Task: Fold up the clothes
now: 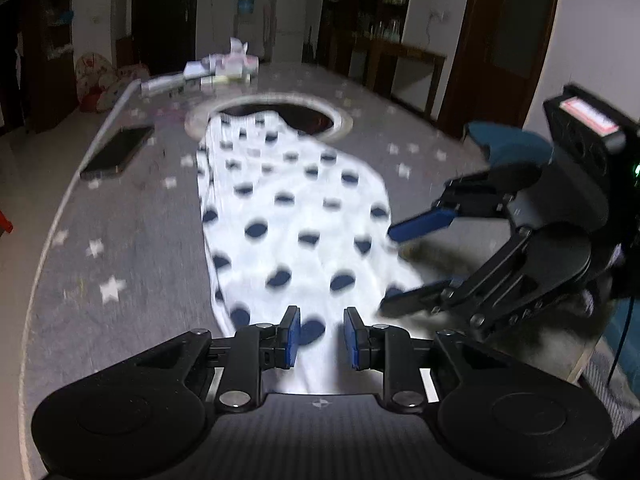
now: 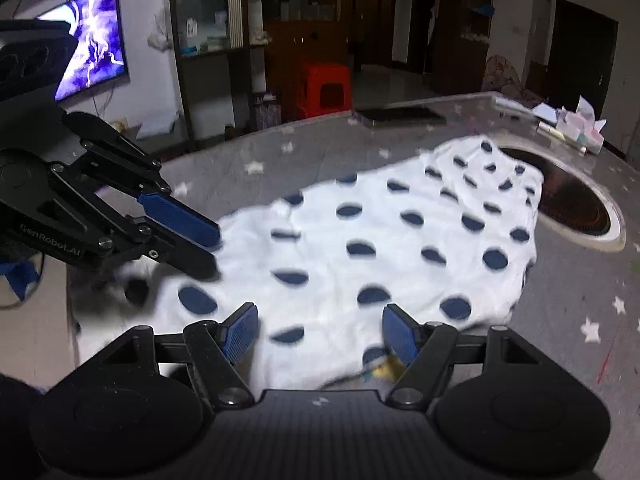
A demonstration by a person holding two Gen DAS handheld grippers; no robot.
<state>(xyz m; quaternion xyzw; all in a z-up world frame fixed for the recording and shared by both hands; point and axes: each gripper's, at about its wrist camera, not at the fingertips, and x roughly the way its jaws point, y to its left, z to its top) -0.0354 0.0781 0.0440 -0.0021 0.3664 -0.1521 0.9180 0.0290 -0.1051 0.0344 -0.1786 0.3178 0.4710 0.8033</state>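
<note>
Tabletop (image 1: 132, 248) in grey, starred cloth carries our spotted garment (image 1: 288, 216); phone (image 1: 118, 152) at ten o'clock. Left tongs (image 1: 322, 340) and right tongs (image 2: 320, 334) gape, empty.

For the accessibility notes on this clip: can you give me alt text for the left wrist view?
A white garment with dark blue polka dots lies spread along a grey star-patterned tabletop, seen over the left gripper, whose blue pads stand slightly apart above its near edge. The right gripper reaches in from the right, jaws open, and a dark phone lies to the left.
</note>
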